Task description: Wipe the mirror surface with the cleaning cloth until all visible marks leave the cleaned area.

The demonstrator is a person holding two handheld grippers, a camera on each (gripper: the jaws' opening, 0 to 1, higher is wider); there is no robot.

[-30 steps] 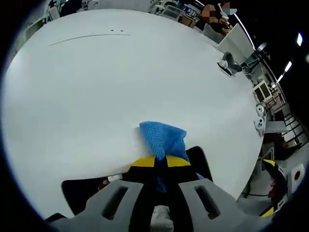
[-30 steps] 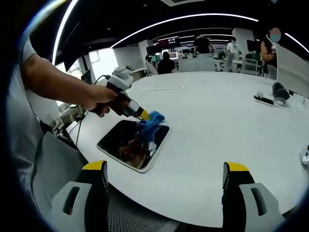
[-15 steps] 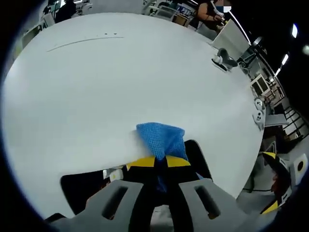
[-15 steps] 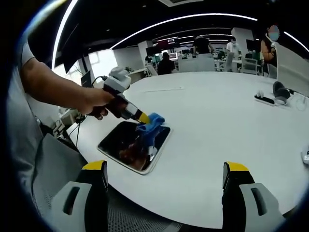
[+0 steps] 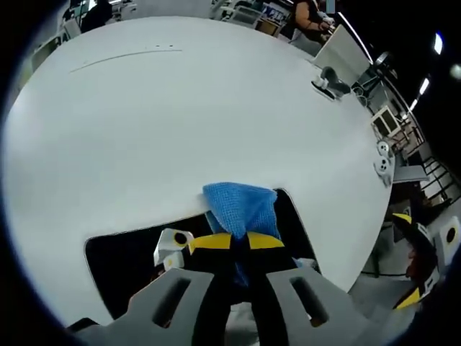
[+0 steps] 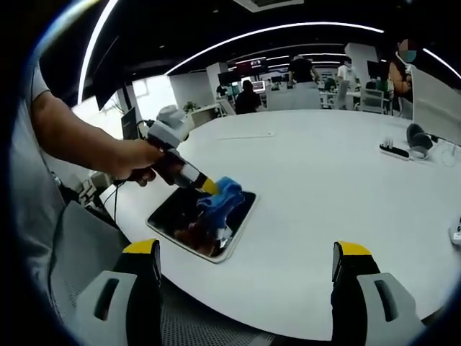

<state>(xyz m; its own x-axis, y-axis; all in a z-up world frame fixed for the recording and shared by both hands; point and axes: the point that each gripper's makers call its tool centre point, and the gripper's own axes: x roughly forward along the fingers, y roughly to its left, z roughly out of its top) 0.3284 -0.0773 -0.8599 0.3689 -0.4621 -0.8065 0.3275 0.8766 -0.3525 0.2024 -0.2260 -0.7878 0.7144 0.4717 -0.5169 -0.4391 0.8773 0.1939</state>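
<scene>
On the big white table (image 6: pixel 338 216), near its edge, lies the mirror (image 6: pixel 202 225), dark glass w/ pale frame. Blue cleaning cloth (image 5: pixel 241 209) sits pressed on the mirror's far end, pinched betw. the left gripper (image 6: pixel 209 187) jaws. Right gripper (image 6: pixel 245 285) hangs off the table edge, well apart from the mirror, jaws wide apart & holding nothing.

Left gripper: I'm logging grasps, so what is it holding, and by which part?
The left gripper is shut on the blue cloth, pinching its near bunched end; the rest lies on the mirror.
</scene>
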